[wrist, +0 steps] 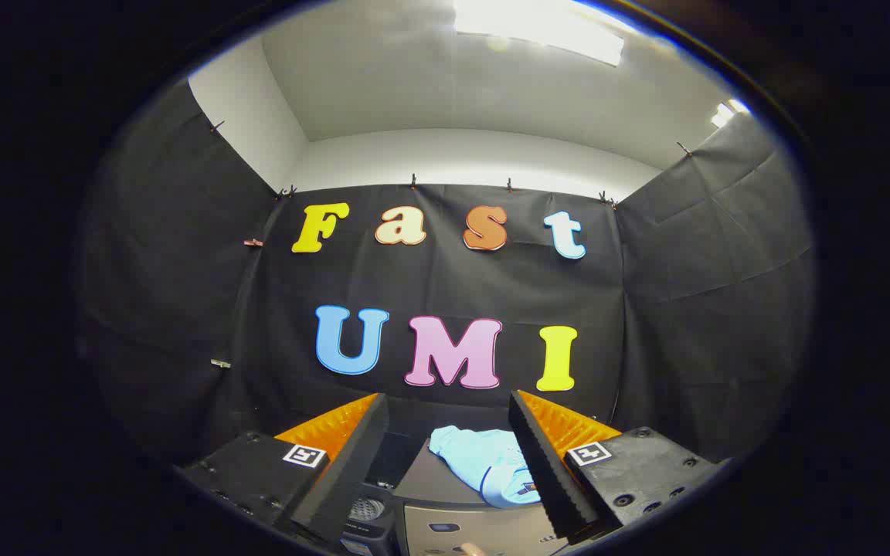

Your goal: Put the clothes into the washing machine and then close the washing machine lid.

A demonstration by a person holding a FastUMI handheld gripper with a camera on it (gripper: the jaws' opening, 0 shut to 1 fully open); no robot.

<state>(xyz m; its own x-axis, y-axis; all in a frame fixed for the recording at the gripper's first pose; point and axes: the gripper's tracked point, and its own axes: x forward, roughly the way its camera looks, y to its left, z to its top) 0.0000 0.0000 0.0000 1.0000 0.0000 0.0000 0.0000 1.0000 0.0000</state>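
A light blue garment (486, 463) lies crumpled on the flat top of the washing machine (433, 486), below and between my fingers, closer to the right one. My gripper (449, 413) is open and holds nothing, high above the machine and aimed at the booth's back wall. The machine's front panel (468, 533) shows low between the fingers. A dark part with a round mesh (366, 508) sits at the machine's left side, partly behind the left finger. I cannot tell whether the lid stands open or shut.
Black cloth walls enclose the booth at the back and on both sides. A white wall and a ceiling with bright lamps (538, 27) rise above them. A fingertip of a person (474, 550) shows at the machine's front.
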